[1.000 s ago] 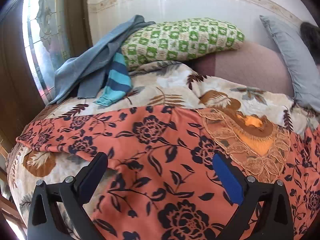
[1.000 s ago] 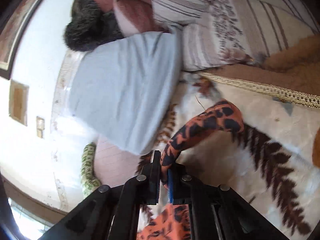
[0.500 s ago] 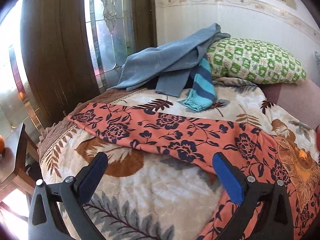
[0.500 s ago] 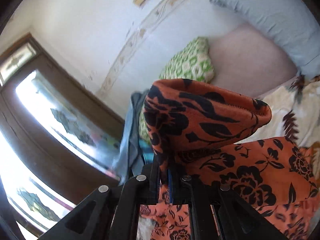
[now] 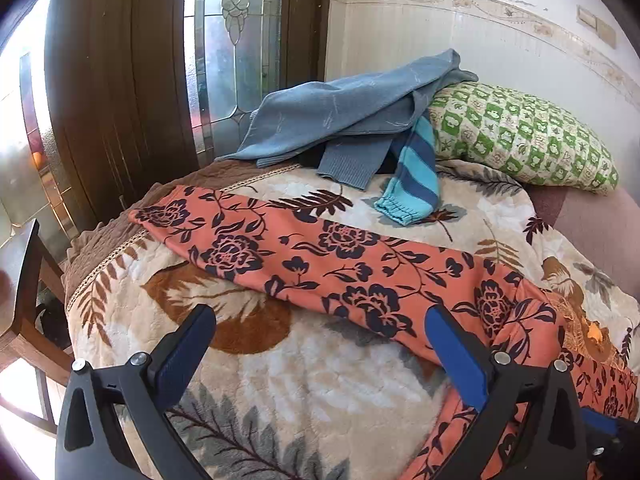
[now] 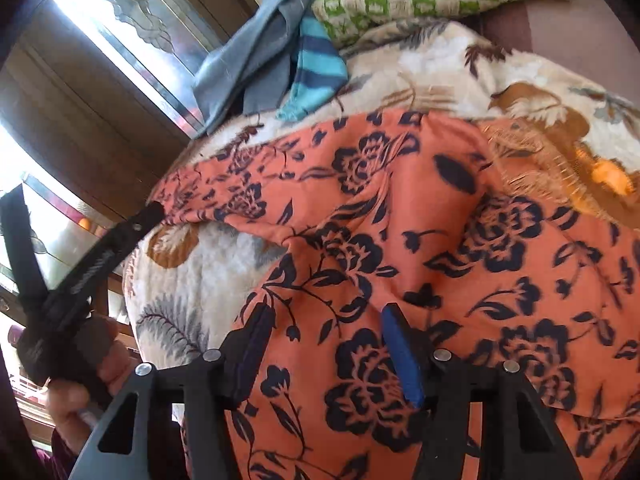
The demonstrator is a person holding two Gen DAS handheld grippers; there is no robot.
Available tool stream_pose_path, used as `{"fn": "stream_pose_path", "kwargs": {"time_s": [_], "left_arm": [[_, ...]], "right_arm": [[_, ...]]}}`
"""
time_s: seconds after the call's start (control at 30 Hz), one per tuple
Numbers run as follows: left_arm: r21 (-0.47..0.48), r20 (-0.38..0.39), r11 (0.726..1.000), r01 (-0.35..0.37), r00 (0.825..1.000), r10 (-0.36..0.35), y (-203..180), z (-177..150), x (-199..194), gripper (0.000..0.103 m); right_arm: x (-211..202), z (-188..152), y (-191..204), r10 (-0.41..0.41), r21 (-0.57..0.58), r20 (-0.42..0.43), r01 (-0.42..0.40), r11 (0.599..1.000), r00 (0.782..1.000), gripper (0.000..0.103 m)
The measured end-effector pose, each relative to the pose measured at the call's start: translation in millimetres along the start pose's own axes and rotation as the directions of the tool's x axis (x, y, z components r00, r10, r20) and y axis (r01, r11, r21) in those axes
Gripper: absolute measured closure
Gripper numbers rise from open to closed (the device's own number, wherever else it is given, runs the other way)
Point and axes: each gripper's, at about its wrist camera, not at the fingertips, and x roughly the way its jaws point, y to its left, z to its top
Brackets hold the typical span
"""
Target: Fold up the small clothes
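**Garment leg lies crosswise ahead of the left gripper; right gripper sits over the folded body.**

The orange floral garment [image 5: 344, 268] lies on the blanket [image 5: 280, 380]. In the left wrist view, its long leg runs from far left to near right, with the cuff end [image 5: 156, 212] at the far left near the bed edge. Your left gripper [image 5: 320, 354] has its fingers spread wide and holds nothing; the leg lies just beyond its fingertips, across their line. Your right gripper [image 6: 326, 350] has its fingers parted over the broad part of the garment [image 6: 460, 260], low against the cloth, with nothing clamped. Judgement: the left gripper is nearer the cuff, so it should take the next fold, carrying the cuff along the leg's long axis towards the right. The grey sweater [image 5: 340, 120] and striped sleeve [image 5: 416, 172] lie farther off, clear of the leg.
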Motion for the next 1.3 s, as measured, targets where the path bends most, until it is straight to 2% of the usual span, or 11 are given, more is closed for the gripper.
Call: {"fn": "stream_pose_path", "kwargs": {"time_s": [0.07, 0.27, 0.47, 0.7, 0.77, 0.87, 0.93, 1.0, 1.17, 1.27, 1.3], "left_arm": [[0.015, 0.013, 0.999, 0.033, 0.999, -0.033, -12, 3, 3, 0.000], [0.096, -0.020, 0.982, 0.162, 0.987, -0.161, -65, 11, 30, 0.000], [0.112, -0.092, 0.931, 0.347, 0.937, -0.338, -116, 19, 57, 0.000], [0.173, -0.156, 0.907, 0.383, 0.920, -0.359, -153, 21, 88, 0.000], [0.118, -0.228, 0.888, 0.444, 0.883, -0.411, -154, 18, 97, 0.004], [0.085, -0.294, 0.848, 0.522, 0.827, -0.479, -162, 14, 99, 0.034], [0.150, -0.326, 0.837, 0.526, 0.826, -0.460, -172, 8, 98, 0.076], [0.193, -0.342, 0.829, 0.524, 0.828, -0.444, -177, 1, 100, 0.093], [0.152, -0.272, 0.840, 0.521, 0.839, -0.472, -159, 14, 89, 0.101], [0.107, -0.224, 0.836, 0.538, 0.832, -0.507, -146, 27, 81, 0.101], [0.111, -0.211, 0.843, 0.526, 0.842, -0.497, -144, 31, 80, 0.101]], "right_arm": [[-31, 5, -21, 0.010, 0.066, 0.070, -0.015, 0.998, 0.997, 0.042], [-101, -23, -125, -0.117, 0.328, 0.171, 0.055, 0.943, 0.978, 0.042], [-106, -61, -204, -0.112, 0.534, 0.160, 0.009, 0.845, 0.981, 0.042], [-92, -46, -213, -0.041, 0.523, 0.186, -0.064, 0.850, 0.982, 0.042], [-88, -43, -213, -0.018, 0.513, 0.202, -0.090, 0.854, 0.979, 0.042], [-78, -39, -214, -0.031, 0.504, 0.192, -0.071, 0.861, 0.981, 0.042], [-71, -39, -219, -0.043, 0.517, 0.184, -0.060, 0.854, 0.982, 0.043], [-66, -40, -225, -0.054, 0.529, 0.185, -0.053, 0.847, 0.981, 0.045], [-66, -40, -228, -0.058, 0.545, 0.200, -0.062, 0.836, 0.978, 0.045], [-71, -41, -227, -0.094, 0.542, 0.207, -0.034, 0.840, 0.974, 0.045], [-73, -40, -228, -0.108, 0.540, 0.210, -0.023, 0.841, 0.972, 0.045]]}}
